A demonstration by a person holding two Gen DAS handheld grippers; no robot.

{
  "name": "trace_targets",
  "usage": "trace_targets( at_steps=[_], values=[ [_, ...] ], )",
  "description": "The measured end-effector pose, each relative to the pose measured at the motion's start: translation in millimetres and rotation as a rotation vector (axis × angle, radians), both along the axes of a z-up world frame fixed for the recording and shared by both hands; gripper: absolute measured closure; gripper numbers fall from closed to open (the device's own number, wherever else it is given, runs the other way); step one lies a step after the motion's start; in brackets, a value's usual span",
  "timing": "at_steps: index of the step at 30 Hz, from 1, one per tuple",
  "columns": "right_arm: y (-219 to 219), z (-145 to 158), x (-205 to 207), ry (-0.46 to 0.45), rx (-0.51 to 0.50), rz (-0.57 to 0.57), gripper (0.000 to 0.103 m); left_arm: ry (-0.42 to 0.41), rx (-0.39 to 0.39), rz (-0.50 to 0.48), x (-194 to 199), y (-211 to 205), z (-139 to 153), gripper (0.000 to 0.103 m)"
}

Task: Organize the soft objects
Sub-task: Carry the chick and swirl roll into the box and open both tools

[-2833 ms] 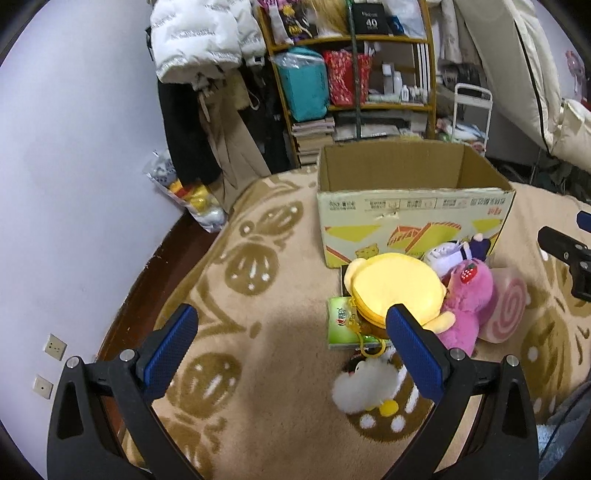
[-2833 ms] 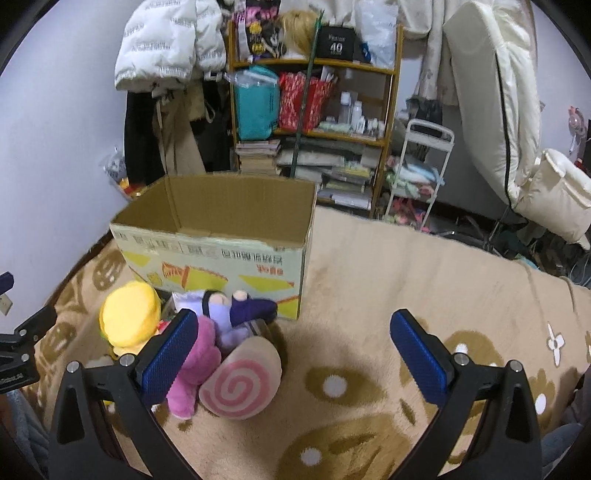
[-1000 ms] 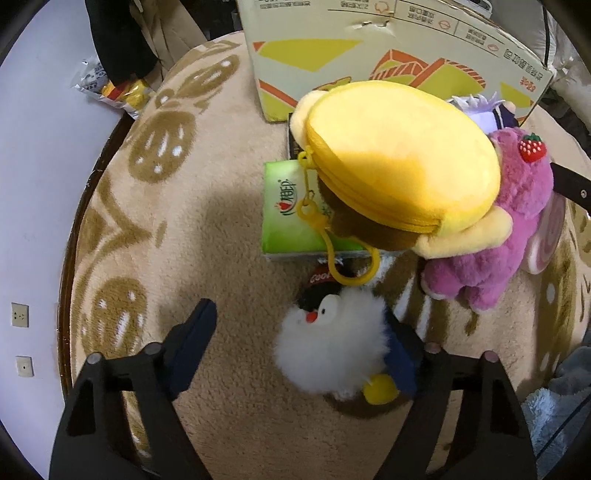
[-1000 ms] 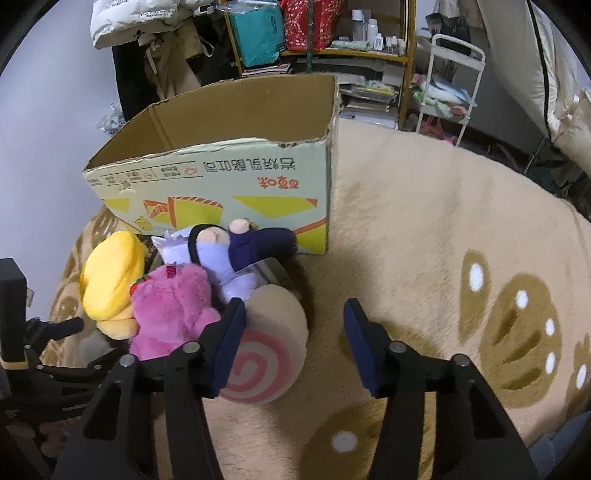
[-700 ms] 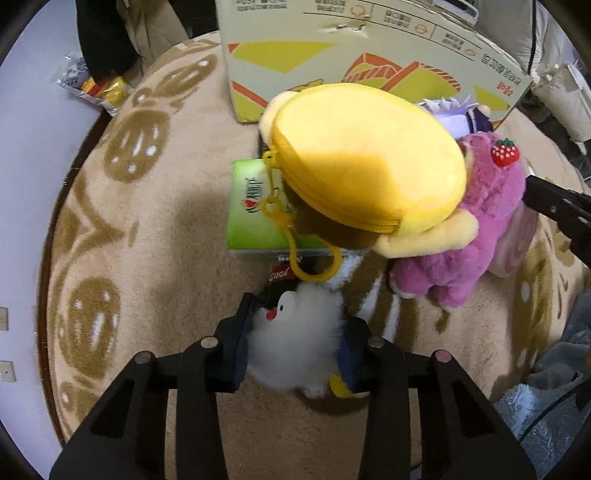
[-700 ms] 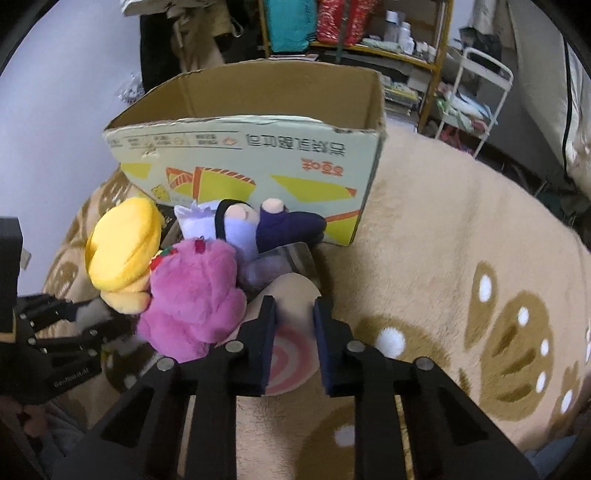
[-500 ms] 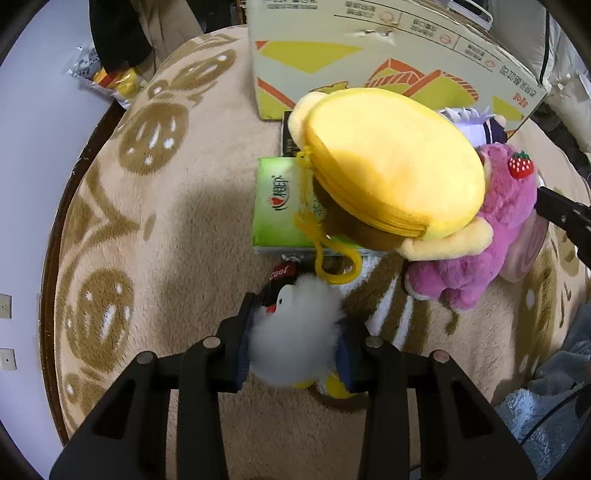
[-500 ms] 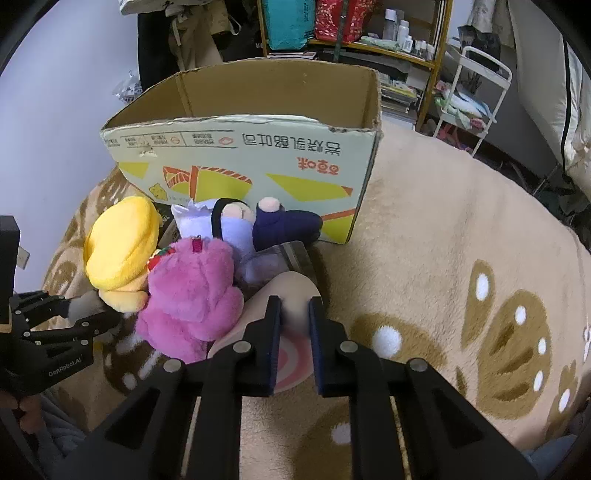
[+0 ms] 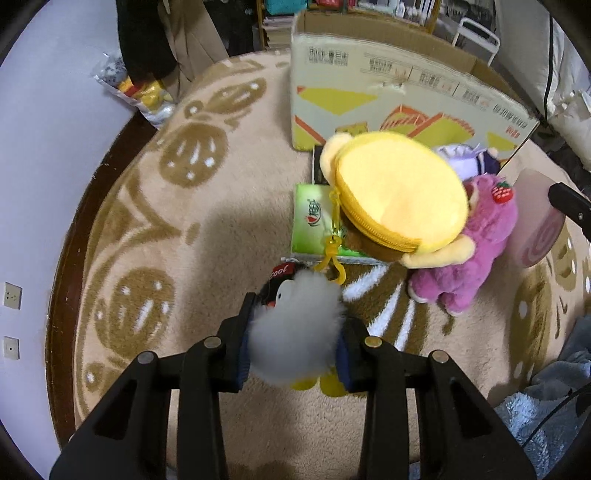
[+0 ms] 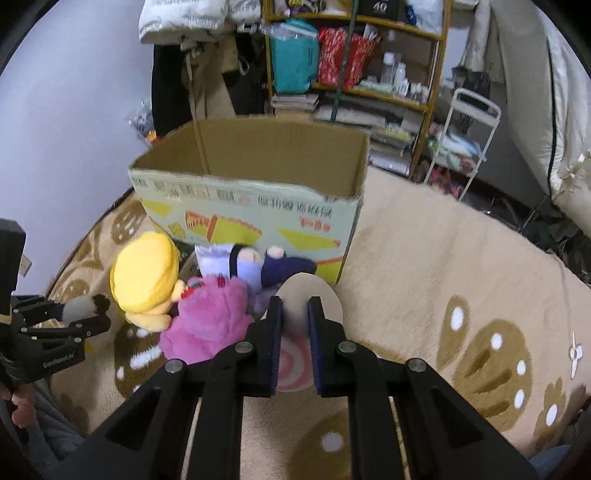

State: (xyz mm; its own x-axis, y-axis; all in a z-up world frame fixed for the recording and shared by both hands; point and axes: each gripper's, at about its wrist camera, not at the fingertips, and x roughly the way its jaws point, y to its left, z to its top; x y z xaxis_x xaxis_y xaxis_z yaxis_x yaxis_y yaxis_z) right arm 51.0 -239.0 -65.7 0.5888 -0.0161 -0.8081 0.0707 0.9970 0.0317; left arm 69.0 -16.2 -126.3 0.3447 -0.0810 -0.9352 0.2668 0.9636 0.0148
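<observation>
Beige patterned rug (image 9: 155, 229), cluttered shelf (image 10: 369, 55), pale wall (image 9: 44, 110)

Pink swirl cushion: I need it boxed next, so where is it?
Right wrist view, bottom centre: the pink swirl cushion is pinched by the right gripper, beside the purple plush.

A beige rug (image 9: 229, 192) with brown round patterns covered the floor, its edge meeting dark wooden flooring near a pale wall (image 9: 48, 122). Two wall sockets (image 9: 12, 295) sat low on that wall. A crinkled plastic bag (image 9: 140, 96) lay at the rug's edge below hanging dark clothes (image 10: 170, 81). Behind stood a wooden shelf (image 10: 354, 55) crowded with a teal bag (image 10: 293, 62), a red bag (image 10: 341, 61), bottles and stacked books. A white wire rack (image 10: 469, 136) stood beside the shelf. A white puffy jacket (image 10: 181, 16) hung at the top.
</observation>
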Motion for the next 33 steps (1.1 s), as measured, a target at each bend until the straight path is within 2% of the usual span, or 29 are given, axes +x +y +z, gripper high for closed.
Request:
trace_targets(
  at_steps=[4,7,13,18,22,30,33],
  values=[
    [-2.8,14.1,-9.6,-0.054,0.004,-0.022,0.088,-0.088,-0.031,-0.001,-19.2,2.6,22.6,0.068],
    [-3.6,24.6,-17.0,-0.098,0.005,-0.034,0.089,-0.154,-0.018,0.006,-22.3,2.8,36.7,0.068],
    [-2.8,50.0,-26.9,-0.186,-0.008,-0.047,0.089,-0.266,-0.042,0.022,-31.5,4.4,63.7,0.068],
    [-2.3,79.5,-28.0,-0.284,-0.046,-0.061,0.088,-0.340,-0.059,0.016,-24.8,0.3,79.0,0.068],
    [-2.3,95.1,-21.8,-0.337,-0.057,-0.051,0.088,-0.431,-0.072,0.006,-17.1,-9.0,95.1,0.068],
    [-0.4,122.8,-2.8,-0.414,-0.094,-0.025,0.088,-0.575,-0.120,-0.055,2.5,-29.9,149.7,0.068],
    [-3.0,132.3,7.7,-0.436,-0.091,-0.027,0.088,-0.635,-0.099,-0.089,11.3,-38.7,168.7,0.068]
  ],
)
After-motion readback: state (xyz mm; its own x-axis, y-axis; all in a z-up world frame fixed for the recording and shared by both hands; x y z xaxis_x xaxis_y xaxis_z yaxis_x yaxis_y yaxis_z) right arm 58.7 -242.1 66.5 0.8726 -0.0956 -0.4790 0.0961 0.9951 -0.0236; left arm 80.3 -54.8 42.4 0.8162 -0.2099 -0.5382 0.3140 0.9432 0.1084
